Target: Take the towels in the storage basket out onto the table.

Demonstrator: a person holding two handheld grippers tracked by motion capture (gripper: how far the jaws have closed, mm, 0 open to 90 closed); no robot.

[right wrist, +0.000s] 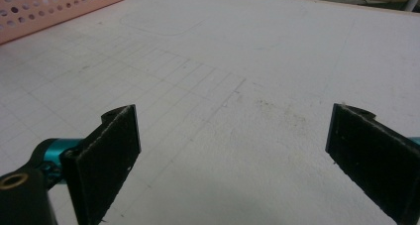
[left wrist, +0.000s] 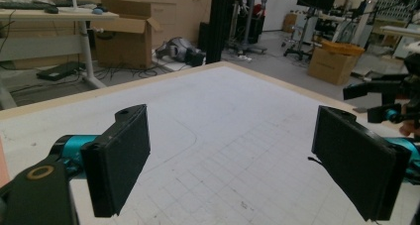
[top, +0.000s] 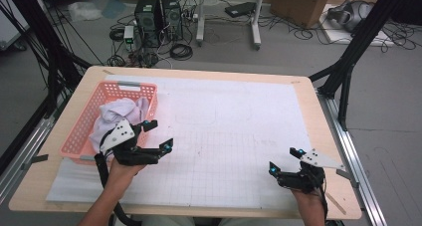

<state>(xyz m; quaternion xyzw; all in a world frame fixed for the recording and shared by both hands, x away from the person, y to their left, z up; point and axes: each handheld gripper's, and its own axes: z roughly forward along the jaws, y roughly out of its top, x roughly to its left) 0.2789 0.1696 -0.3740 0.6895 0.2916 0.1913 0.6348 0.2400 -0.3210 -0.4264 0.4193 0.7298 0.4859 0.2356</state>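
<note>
Pink basket (top: 82, 129) of white laundry (top: 117, 114) at the worktop's (top: 239, 131) left.
We hold the left gripper (top: 158, 134) just beside the cloth, the right gripper (top: 284, 160) well apart; both sets of fingers wide and empty. Best we reach in and pinch one loose fold.

**Three cameras: one fixed overhead, two riding the tongs**

High view: above the person's side, facing forward and down, takes in the whole surface (top: 239, 116) plus floor behind. Left gripper view: low, close over the gridded sheet (left wrist: 233, 150), looking across to the far right corner and the lab beyond; catches the right tongs (left wrist: 381, 103), also in the high view (top: 286, 161). Right gripper view: very near the sheet, aimed toward the pink basket (right wrist: 44, 12), shared with the high view (top: 79, 131).
</note>
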